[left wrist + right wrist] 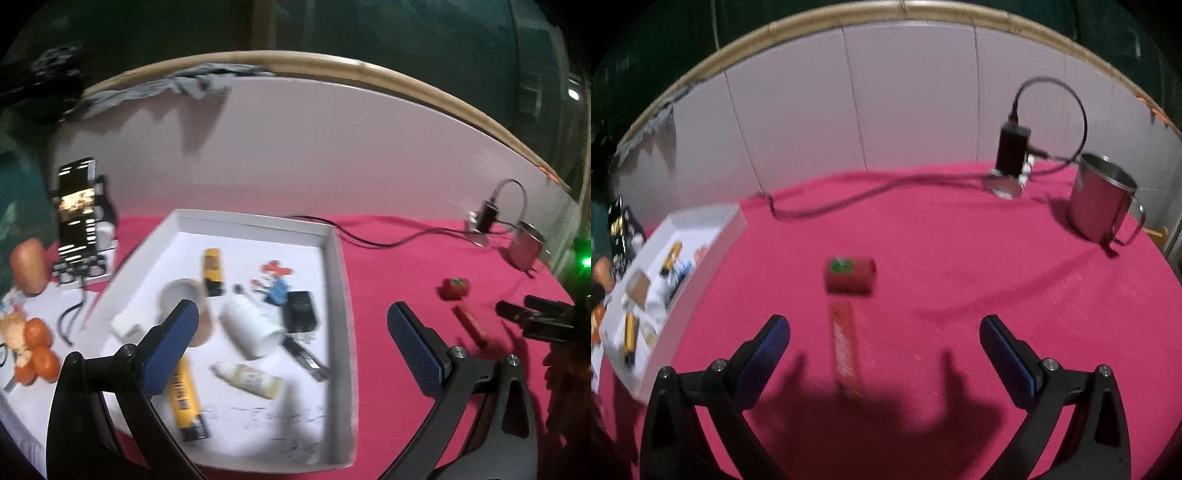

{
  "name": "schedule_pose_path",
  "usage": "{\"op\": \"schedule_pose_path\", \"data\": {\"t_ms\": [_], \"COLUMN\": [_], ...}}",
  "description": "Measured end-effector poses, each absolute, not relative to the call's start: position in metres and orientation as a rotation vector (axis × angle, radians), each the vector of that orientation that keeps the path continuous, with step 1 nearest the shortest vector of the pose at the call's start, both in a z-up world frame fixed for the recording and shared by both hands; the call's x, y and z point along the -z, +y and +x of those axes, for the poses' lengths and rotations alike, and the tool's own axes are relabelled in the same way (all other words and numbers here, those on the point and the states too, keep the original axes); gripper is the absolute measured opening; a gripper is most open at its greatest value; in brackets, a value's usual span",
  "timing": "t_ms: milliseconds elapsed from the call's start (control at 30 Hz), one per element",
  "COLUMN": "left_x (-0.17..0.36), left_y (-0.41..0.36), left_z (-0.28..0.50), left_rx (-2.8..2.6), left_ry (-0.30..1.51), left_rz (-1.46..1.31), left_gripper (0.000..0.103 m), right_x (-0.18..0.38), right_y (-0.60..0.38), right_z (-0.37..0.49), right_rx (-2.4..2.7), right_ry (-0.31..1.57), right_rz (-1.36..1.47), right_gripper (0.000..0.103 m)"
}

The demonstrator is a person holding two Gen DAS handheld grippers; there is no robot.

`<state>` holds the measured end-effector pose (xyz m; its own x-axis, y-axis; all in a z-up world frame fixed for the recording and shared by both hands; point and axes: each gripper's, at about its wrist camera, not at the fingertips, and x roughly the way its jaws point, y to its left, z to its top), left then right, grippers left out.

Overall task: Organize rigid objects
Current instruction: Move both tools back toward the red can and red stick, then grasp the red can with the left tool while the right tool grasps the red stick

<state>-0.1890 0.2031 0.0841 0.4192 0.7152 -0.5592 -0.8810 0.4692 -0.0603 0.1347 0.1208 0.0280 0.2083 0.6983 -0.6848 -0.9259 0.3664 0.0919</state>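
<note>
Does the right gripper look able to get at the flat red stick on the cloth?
Probably yes: the right gripper is open, the red stick lies between its fingers, and nothing covers it; only the red tomato-like piece sits beyond.

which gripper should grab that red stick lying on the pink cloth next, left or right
Probably the right gripper: it is open with the red stick lying between its fingers. The left gripper, also open, hangs over the white tray.
</note>
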Motion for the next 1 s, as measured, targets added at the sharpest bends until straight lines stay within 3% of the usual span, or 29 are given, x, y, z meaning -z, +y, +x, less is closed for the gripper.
{"op": "schedule_pose_path", "data": {"t_ms": [133,200,533,600,800,1000], "left_x": [-0.08,-0.08,-0.073,-0.068,-0.039,-0.029], "left_y": [0.204,0.204,0.232,0.234,0.23,0.234], "left_z": [-0.159,-0.139,-0.054,-0.034,0.025,0.068], "left_rx": [-0.931,-0.864,-0.726,-0.687,-0.498,-0.443], "left_ry": [0.553,0.573,0.659,0.694,0.805,0.801], "left_rz": [-0.371,-0.372,-0.362,-0.32,-0.204,-0.107], "left_gripper": [0.103,0.103,0.103,0.103,0.103,0.103], "right_x": [-0.012,-0.007,0.008,0.007,0.009,0.011], "right_y": [0.112,0.114,0.158,0.156,0.105,0.078], "right_z": [0.144,0.143,0.095,0.098,0.145,0.177], "right_rx": [-1.182,-1.213,-1.319,-1.329,-1.308,-1.315], "right_ry": [0.758,0.779,0.698,0.704,0.789,0.891], "right_rz": [-0.396,-0.404,-0.607,-0.603,-0.444,-0.265], "right_gripper": [0.101,0.085,0.036,0.015,0.015,0.015]}}
